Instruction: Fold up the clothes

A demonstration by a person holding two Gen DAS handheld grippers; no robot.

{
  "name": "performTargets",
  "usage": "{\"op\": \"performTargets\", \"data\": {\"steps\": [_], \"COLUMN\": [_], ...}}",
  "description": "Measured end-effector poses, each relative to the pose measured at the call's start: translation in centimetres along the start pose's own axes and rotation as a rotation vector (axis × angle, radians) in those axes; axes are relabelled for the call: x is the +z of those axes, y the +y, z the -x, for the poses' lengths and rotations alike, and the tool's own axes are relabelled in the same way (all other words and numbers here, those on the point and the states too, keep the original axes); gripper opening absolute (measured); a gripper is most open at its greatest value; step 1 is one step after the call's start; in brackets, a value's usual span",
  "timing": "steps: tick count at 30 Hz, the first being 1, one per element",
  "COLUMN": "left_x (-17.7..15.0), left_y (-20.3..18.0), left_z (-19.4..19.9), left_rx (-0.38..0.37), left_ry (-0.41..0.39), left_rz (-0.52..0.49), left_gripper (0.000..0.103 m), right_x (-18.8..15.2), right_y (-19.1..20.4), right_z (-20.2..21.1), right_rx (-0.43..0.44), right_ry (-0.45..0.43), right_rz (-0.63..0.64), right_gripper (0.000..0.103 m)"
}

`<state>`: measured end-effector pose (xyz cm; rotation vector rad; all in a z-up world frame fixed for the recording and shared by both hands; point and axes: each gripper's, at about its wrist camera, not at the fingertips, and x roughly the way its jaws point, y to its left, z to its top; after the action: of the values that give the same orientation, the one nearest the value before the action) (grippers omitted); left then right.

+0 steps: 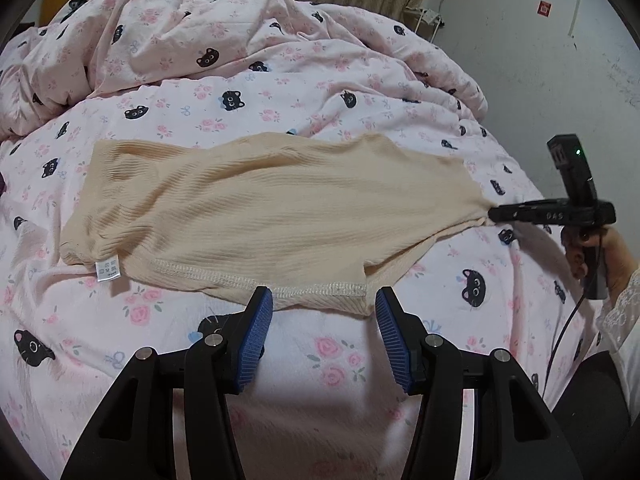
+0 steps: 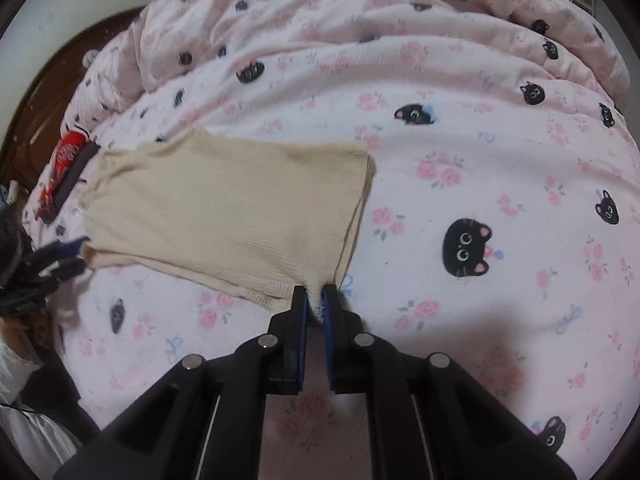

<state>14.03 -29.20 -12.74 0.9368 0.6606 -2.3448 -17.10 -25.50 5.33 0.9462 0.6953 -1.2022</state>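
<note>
I have the beige ribbed garment [image 1: 256,208] lying mostly flat on the bed's cat-print sheet [image 1: 328,364], already doubled over by the look of its stacked edges, with its stitched hem toward me. My right claw [image 2: 315,300] is pressed together on the garment's near right corner, a tuft of cloth bunched between the pads, and the fabric pulls taut toward it. My left claw [image 1: 324,308] stands spread at the hem, one pad at each side of a short stretch of it, gripping nothing yet. A white care label [image 1: 108,270] pokes out at the garment's near left edge.

I judge this the start of a fold: one corner secured, the other pending. Next I need to shut the left claw on the hem, then lift both corners together and carry them across the garment evenly, so the cloth doesn't skew.
</note>
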Motion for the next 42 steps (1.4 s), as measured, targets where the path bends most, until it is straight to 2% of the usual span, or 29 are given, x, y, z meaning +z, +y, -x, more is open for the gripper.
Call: {"op": "performTargets", "data": {"steps": [2, 4, 7, 11, 14, 17, 20, 22, 29, 30, 33, 37, 42], "left_x": [0.1, 0.3, 0.6, 1.3, 1.6, 1.8, 1.9, 1.9, 1.9, 1.9, 2.3, 2.8, 2.3], "left_y": [0.4, 0.8, 1.6, 3.3, 4.7, 5.5, 6.0, 6.2, 6.8, 6.9, 7.3, 8.1, 9.5], "left_z": [0.7, 1.6, 2.9, 4.0, 4.3, 4.5, 4.9, 5.0, 5.0, 5.0, 4.7, 3.3, 2.0], "left_rx": [-0.014, -0.018, -0.007, 0.032, 0.05, 0.059, 0.065, 0.064, 0.058, 0.061, 0.073, 0.156, 0.198], "left_ry": [-0.023, -0.05, -0.096, -0.145, -0.155, -0.161, -0.168, -0.172, -0.174, -0.175, -0.17, -0.113, -0.067], "left_rz": [0.013, 0.017, 0.02, 0.047, 0.078, 0.096, 0.106, 0.109, 0.118, 0.12, 0.124, 0.121, 0.173], "left_gripper": [0.048, 0.048, 0.048, 0.048, 0.048, 0.048, 0.048, 0.048, 0.048, 0.048, 0.048, 0.048, 0.048], "right_x": [0.0, 0.0, -0.1, 0.0, -0.2, -0.5, -0.6, -0.5, 0.5, 0.6, 0.6, 0.3, -0.1], "right_y": [0.2, 0.4, 1.6, 6.9, 12.2, 17.2, 20.2, 21.1, 21.4, 21.4, 22.1, 22.3, 22.7], "right_z": [0.4, 1.5, 3.7, 5.6, 3.7, 0.1, -3.0, -4.1, -5.4, -5.7, -6.0, -5.7, -5.2], "right_rx": [-0.011, -0.031, -0.034, 0.16, 0.339, 0.43, 0.451, 0.427, 0.417, 0.423, 0.424, 0.41, 0.433], "right_ry": [-0.008, -0.043, -0.115, -0.196, -0.143, -0.053, 0.012, 0.02, 0.013, 0.017, 0.025, 0.019, 0.029], "right_rz": [0.004, 0.01, 0.046, 0.184, 0.279, 0.347, 0.39, 0.412, 0.37, 0.365, 0.381, 0.41, 0.446], "right_gripper": [0.015, 0.031, 0.033, 0.033, 0.033, 0.032, 0.031, 0.03, 0.03, 0.028, 0.005, 0.003, 0.003]}}
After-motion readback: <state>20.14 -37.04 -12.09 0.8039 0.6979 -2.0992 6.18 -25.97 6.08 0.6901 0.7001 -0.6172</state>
